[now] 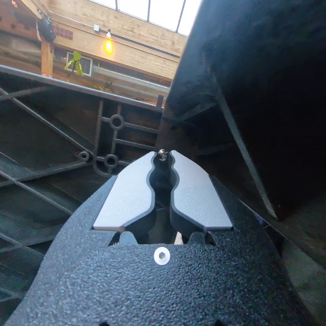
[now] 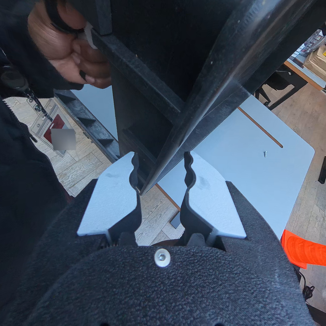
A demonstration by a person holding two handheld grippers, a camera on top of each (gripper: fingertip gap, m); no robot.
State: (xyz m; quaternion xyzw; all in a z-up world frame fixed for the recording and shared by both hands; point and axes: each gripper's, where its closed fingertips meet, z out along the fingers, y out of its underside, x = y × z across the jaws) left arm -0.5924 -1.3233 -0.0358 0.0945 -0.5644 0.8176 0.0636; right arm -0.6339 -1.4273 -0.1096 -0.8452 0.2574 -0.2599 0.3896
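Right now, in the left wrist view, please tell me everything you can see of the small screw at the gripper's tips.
The screw is small, shiny and silver, apparently metal. It sits pinched at the very tips of the left gripper, whose grey fingers are nearly closed on it. Its rounded head points away from the camera, toward the ribbed black plastic panel behind. Its shank is mostly hidden in the dark gap. Whether it touches the panel cannot be told.

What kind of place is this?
Probably an indoor workshop or office: white tables on a wood-look floor, a skylight and exposed ducts overhead, and a loose screw on one table.
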